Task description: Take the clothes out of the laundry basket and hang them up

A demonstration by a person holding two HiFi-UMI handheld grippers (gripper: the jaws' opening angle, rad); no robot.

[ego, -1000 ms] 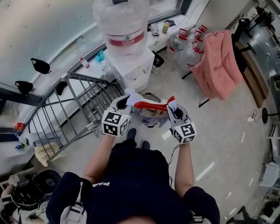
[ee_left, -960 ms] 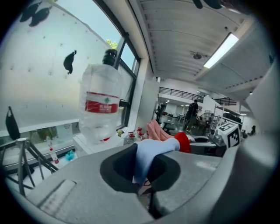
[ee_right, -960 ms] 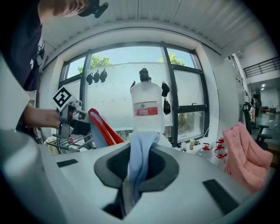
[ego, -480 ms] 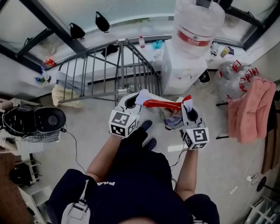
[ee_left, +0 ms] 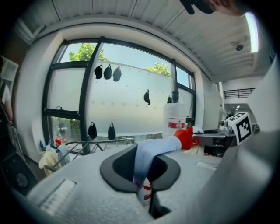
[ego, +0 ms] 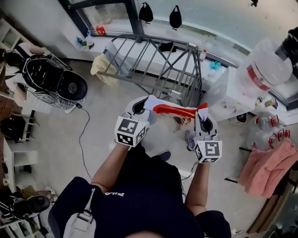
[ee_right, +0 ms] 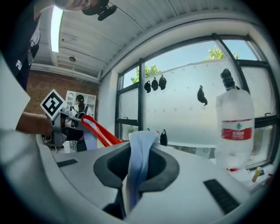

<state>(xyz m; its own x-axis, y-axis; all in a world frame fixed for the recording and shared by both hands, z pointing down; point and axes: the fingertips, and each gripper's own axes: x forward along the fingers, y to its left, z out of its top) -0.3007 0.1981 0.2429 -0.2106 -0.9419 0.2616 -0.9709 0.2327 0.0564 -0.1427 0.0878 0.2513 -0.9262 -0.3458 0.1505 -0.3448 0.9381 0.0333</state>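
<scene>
A small white and pale-blue garment with a red band (ego: 174, 110) is stretched level between my two grippers at chest height. My left gripper (ego: 143, 104) is shut on its left end, and pale-blue cloth (ee_left: 146, 153) bulges out between the pads, with the red part (ee_left: 183, 137) beyond. My right gripper (ego: 203, 115) is shut on the other end, where a fold of pale cloth (ee_right: 138, 162) is pinched and the red band (ee_right: 99, 132) runs off toward the left gripper. A grey folding drying rack (ego: 153, 58) stands just beyond the garment.
A yellowish cloth (ego: 103, 66) hangs on the rack's left end. A water dispenser with a big bottle (ego: 261, 69) stands to the right, and a pink cloth (ego: 270, 167) is draped lower right. At far left, a black round object sits on a wire basket (ego: 52, 80). Black items hang on the window (ego: 160, 13).
The head view has swung left: the rack came to the middle, the dispenser and the pink cloth slid right. Both grippers kept the garment stretched between them.
</scene>
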